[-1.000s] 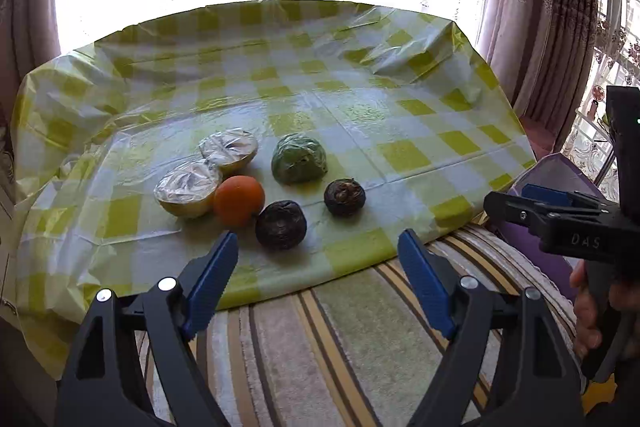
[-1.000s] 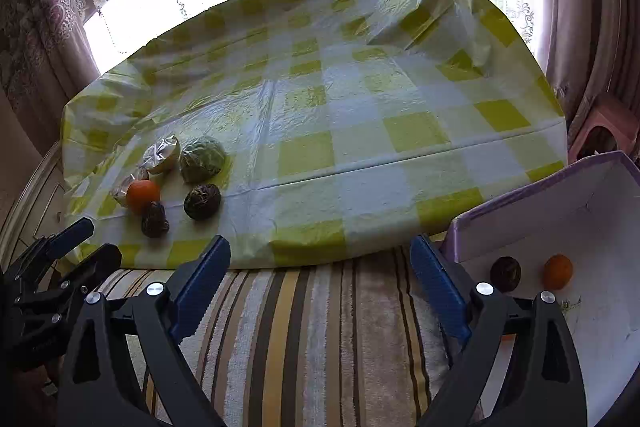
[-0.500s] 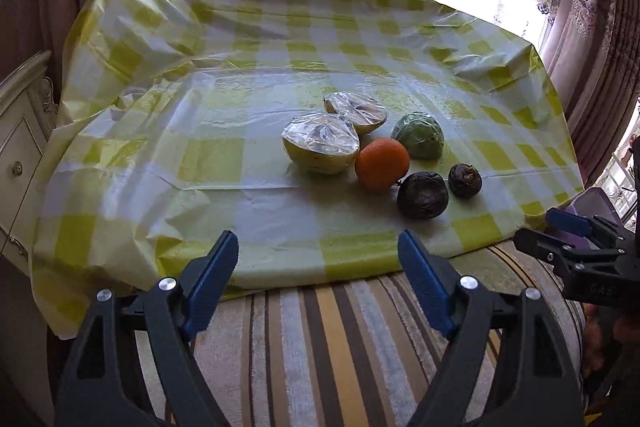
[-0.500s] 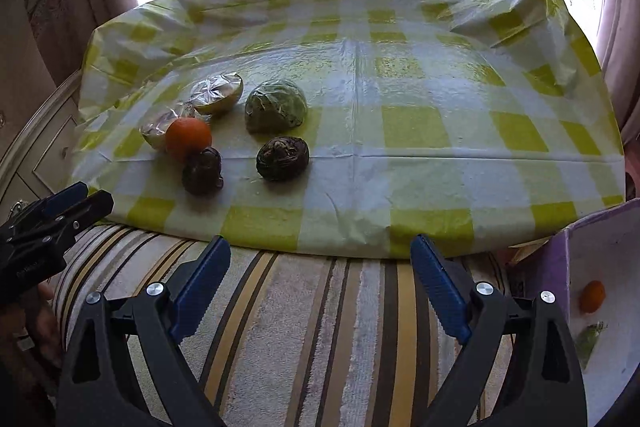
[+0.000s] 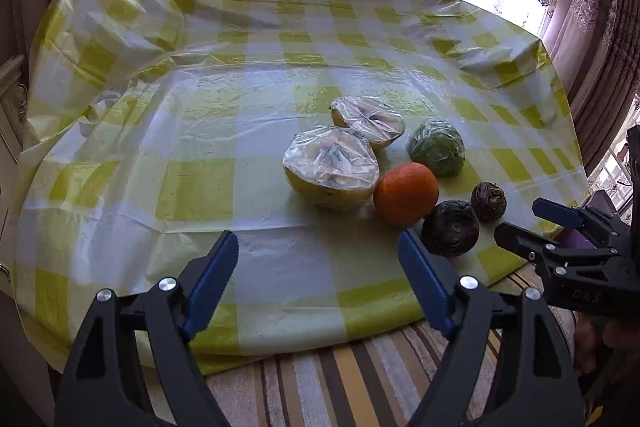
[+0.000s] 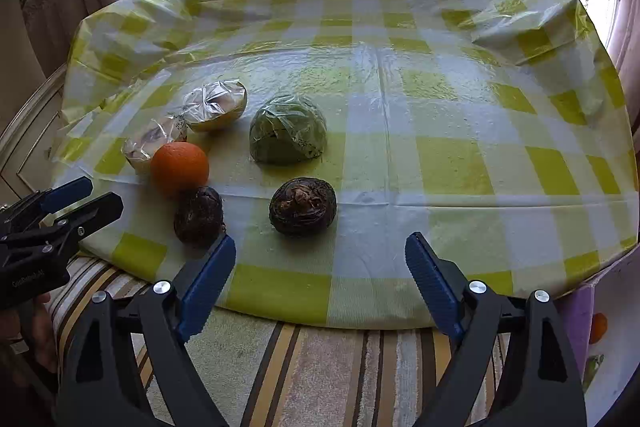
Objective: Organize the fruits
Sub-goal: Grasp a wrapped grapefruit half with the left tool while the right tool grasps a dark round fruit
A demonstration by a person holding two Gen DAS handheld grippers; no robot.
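Several fruits lie on the yellow-checked tablecloth (image 5: 200, 183): two film-wrapped yellow halves (image 5: 332, 167) (image 5: 368, 121), an orange (image 5: 406, 193), a wrapped green fruit (image 5: 436, 147) and two dark wrinkled fruits (image 5: 450, 233) (image 5: 488, 201). My left gripper (image 5: 316, 239) stands open over the cloth's near edge, left of the fruits, holding nothing. My right gripper (image 6: 320, 241) is open with its jaws closing; nothing is between them. One dark fruit (image 6: 303, 207) lies just beyond it, the other (image 6: 199, 215) by its left finger. The orange (image 6: 180, 167) and green fruit (image 6: 288, 135) sit farther back.
A striped cloth (image 6: 320, 367) covers the surface in front of the tablecloth. A purple-edged white box (image 6: 580, 311) holding a small orange fruit (image 6: 599, 327) stands at the far right. A bright window and curtains lie behind; a pale cabinet (image 5: 12, 115) stands at the left.
Both grippers have come closer to the fruits, which look larger now. The box has slid to the right edge of the right wrist view. Each gripper has rolled a little.
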